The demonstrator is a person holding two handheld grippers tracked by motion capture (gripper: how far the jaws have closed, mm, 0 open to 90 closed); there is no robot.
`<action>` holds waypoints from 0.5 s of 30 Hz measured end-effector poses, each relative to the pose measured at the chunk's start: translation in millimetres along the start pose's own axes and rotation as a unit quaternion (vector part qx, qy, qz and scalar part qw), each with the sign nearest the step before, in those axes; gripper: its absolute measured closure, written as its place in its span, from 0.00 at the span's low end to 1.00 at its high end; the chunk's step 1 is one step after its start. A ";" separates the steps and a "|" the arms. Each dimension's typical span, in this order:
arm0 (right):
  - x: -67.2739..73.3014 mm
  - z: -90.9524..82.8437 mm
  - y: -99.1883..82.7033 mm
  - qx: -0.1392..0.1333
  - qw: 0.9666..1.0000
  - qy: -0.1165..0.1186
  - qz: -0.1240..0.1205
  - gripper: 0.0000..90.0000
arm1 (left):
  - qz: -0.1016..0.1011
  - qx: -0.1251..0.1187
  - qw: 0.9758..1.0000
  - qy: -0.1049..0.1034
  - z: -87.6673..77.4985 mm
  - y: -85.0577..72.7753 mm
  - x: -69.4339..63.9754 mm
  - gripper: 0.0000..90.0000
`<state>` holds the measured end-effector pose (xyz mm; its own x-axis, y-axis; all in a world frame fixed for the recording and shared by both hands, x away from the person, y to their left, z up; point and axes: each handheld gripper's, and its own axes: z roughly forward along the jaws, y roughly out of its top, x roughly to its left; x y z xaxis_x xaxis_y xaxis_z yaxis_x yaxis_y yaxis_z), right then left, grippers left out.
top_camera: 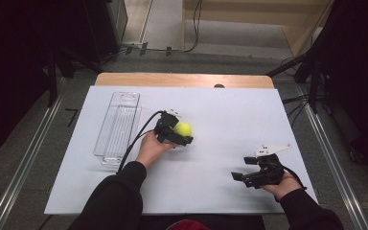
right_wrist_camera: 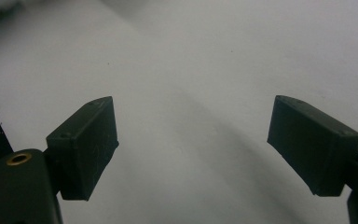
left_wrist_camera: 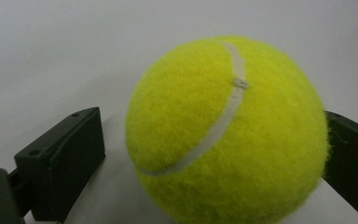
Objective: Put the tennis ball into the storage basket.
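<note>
On the white surface (top_camera: 220,110), high view: left tongs (top_camera: 181,133) bracket the fuzzy yellow tennis ball (top_camera: 183,128). Left gripper view: one jaw stands off (centre before squeezing). Right gripper view: right tongs (right_wrist_camera: 193,149) gape empty.

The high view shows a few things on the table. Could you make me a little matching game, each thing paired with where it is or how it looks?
Things:
1. tennis ball
2. clear bin
3. right gripper
4. left gripper

Descriptions:
A. see-through and empty, on the left of the table
B. jaws spread wide with nothing between them
C. yellow-green, with a pale seam
D. jaws on either side of the ball

Pairs: 1-C, 2-A, 3-B, 4-D
</note>
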<state>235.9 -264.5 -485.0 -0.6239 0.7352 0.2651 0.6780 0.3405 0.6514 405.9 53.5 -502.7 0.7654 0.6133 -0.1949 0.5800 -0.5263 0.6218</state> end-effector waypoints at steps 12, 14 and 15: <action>0.2 0.4 0.0 0.000 1.000 0.000 -0.003 0.15 | 0.030 -0.009 0.999 0.017 -2.7 -4.0 -7.2 0.26; 0.1 0.5 -0.1 0.001 1.000 0.000 -0.003 0.15 | 0.037 -0.011 0.999 0.023 -1.6 -4.2 -9.6 0.28; 0.1 0.5 -0.1 0.001 1.000 -0.001 -0.003 0.15 | 0.036 -0.012 0.999 0.023 -1.4 -4.2 -9.5 0.28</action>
<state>235.9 -264.1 -485.5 -0.6277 0.7337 0.2601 0.6750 0.3465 0.6514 395.8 50.7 -502.4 0.7917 0.6001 -0.1145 0.5162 -0.5569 0.6508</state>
